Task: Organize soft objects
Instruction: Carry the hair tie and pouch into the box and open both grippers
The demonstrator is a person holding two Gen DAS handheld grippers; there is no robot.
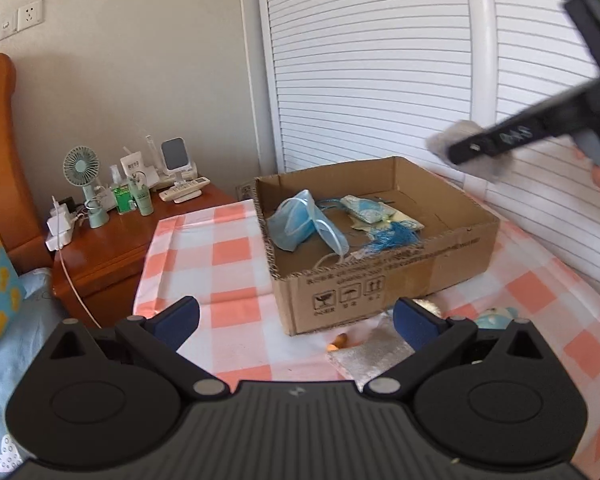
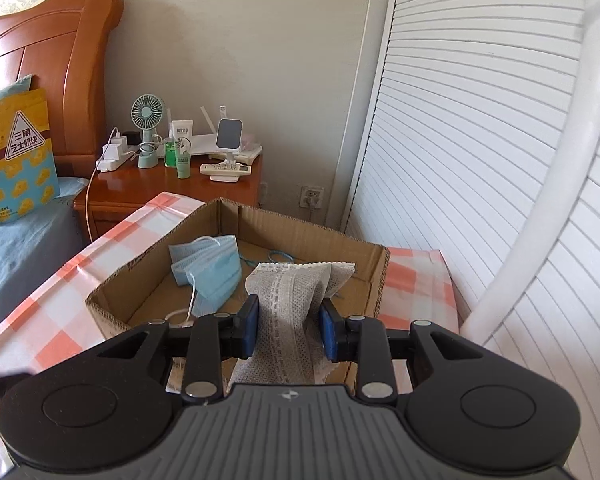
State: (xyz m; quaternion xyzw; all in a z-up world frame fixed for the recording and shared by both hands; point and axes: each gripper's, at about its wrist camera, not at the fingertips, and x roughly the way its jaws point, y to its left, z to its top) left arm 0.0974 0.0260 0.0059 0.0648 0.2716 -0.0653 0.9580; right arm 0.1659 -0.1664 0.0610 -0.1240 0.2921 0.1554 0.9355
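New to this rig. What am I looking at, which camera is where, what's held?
No robot: a person carries a hand-held gripper in each hand, each with a fisheye camera looking along its fingers. The left view shows the left hand-held gripper open and empty above the checked tablecloth. The right view shows the right hand-held gripper clamping a grey lace cloth over the cardboard box. The box already holds a blue face mask.
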